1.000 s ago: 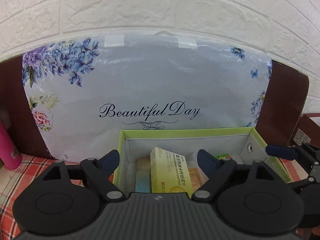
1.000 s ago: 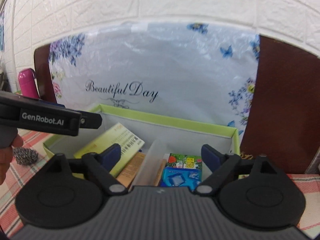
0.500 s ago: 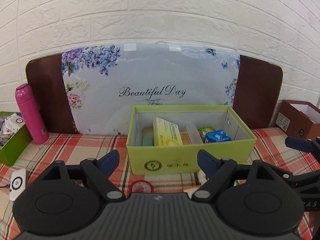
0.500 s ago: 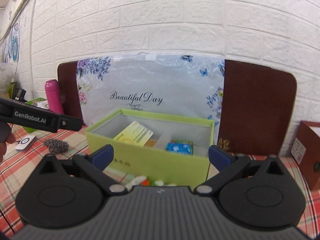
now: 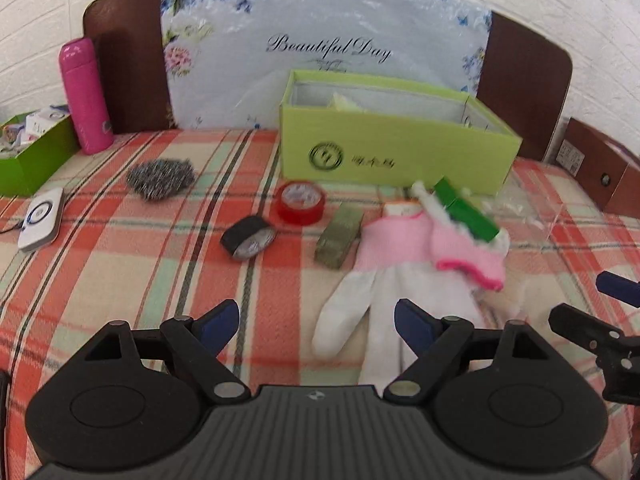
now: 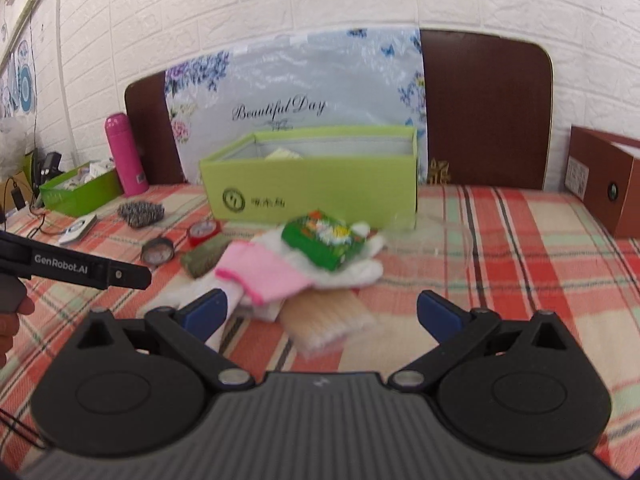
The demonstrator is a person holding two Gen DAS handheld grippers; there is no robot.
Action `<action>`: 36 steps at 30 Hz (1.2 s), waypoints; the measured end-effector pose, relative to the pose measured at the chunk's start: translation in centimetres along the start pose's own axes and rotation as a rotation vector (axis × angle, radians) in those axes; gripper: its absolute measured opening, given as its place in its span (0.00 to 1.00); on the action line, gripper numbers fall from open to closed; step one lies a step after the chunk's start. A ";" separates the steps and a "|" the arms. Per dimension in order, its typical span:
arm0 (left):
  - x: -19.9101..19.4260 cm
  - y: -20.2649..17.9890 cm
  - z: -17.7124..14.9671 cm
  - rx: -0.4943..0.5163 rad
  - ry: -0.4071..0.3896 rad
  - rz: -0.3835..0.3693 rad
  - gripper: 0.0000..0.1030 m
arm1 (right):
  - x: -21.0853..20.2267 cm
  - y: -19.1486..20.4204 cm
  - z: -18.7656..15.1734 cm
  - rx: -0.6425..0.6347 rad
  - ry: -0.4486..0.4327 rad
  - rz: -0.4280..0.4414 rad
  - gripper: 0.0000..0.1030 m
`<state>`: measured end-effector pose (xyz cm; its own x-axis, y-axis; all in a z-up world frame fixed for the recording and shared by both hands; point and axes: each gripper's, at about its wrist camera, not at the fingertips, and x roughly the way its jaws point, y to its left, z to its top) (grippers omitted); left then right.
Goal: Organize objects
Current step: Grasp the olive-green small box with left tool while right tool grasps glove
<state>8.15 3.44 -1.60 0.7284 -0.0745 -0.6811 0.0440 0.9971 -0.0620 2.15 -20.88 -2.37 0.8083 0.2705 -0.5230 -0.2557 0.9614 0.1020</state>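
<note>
left claw (image 5: pixel 316 322): jaws spread wide, holding nothing, hovering low over the plaid cloth near the fingers of the white-and-pink glove (image 5: pixel 404 268).
right claw (image 6: pixel 320 314): jaws also wide apart and empty, facing the glove pile from near the bed's front edge.
what changed: a second ago both claws were over the open light green box (image 5: pixel 392 148), looking down at the packets inside; half a second ago they had backed off to see its front wall; now they are pulled well back and lowered toward the loose things on the bed.
meaning for the task: judging by this, a drop into the box is finished and the next pick is being lined up.
things left out: red tape roll (image 5: pixel 300 203), black tape roll (image 5: pixel 248 237), olive block (image 5: pixel 339 236), steel scourer (image 5: pixel 160 179), gloves, and a green packet (image 6: pixel 323 243) resting on top of the gloves.
box: at the back of the bed against the floral bag, already holding a yellow carton.
likely next: the green packet or a glove, both nearest the right claw.
blur: both views are smeared, so small labels cannot be read.
</note>
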 end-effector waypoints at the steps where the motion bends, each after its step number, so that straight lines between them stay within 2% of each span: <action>1: 0.0 0.4 -0.4 -0.006 0.008 0.011 0.85 | 0.1 0.5 -0.3 -0.003 0.013 0.014 1.00; 3: 0.0 1.3 -0.8 -0.021 0.018 0.033 0.85 | 0.6 1.8 -0.7 -0.025 0.034 0.052 0.99; 6: -0.5 2.5 -0.9 -0.053 0.010 0.057 0.85 | 1.7 4.3 -0.4 -0.075 0.043 0.084 0.92; 9: -0.8 3.2 -0.8 -0.076 -0.001 0.048 0.85 | 3.6 6.5 -0.3 -0.106 0.073 0.139 0.83; 10: -0.9 3.3 -0.8 -0.076 -0.002 0.044 0.85 | 4.2 7.0 -0.3 -0.117 0.085 0.145 0.73; 11: -0.9 3.2 -0.7 -0.072 -0.006 0.037 0.85 | 4.7 7.4 -0.4 -0.126 0.101 0.145 0.51; 13: -0.7 3.1 -0.3 -0.055 -0.021 0.017 0.85 | 5.1 7.6 -0.5 -0.127 0.134 0.145 0.18; 17: 0.4 2.1 1.4 -0.012 -0.065 -0.041 0.85 | 2.9 6.0 -0.4 -0.093 0.115 0.177 0.12; 19: 1.7 1.3 2.6 0.009 -0.075 -0.073 0.85 | 1.0 4.8 -0.3 -0.095 0.087 0.149 0.12; 22: 4.3 0.0 4.1 0.026 -0.058 -0.103 0.83 | -1.5 2.6 -0.7 -0.065 0.091 0.114 0.12; 25: 6.9 -1.3 4.8 0.056 -0.024 -0.091 0.76 | -3.1 0.7 -2.0 -0.036 0.123 0.048 0.12; 26: 7.8 -1.4 4.9 0.058 -0.007 -0.079 0.70 | -3.4 0.1 -2.5 -0.024 0.138 0.031 0.12; 28: 9.2 -1.3 4.9 0.048 0.045 -0.086 0.42 | -3.9 -0.7 -3.2 -0.006 0.157 0.001 0.13; 29: 9.4 -1.1 4.7 0.037 0.057 -0.092 0.29 | -4.2 -1.0 -3.5 0.003 0.150 -0.013 0.14; 30: 9.1 -0.9 4.5 0.038 0.042 -0.090 0.23 | -4.3 -1.2 -3.5 0.009 0.142 -0.019 0.17; 32: 8.1 -0.6 4.1 0.034 0.067 -0.106 0.23 | -4.4 -1.2 -3.3 0.012 0.124 -0.017 0.38; 36: 4.5 -0.5 1.5 0.057 0.108 -0.134 0.23 | -3.8 0.3 -2.6 -0.044 0.093 0.033 0.48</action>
<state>12.39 2.60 -3.52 0.6360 -0.2053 -0.7439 0.1767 0.9771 -0.1186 -2.41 -21.79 -2.58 0.7467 0.2944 -0.5964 -0.3061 0.9482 0.0848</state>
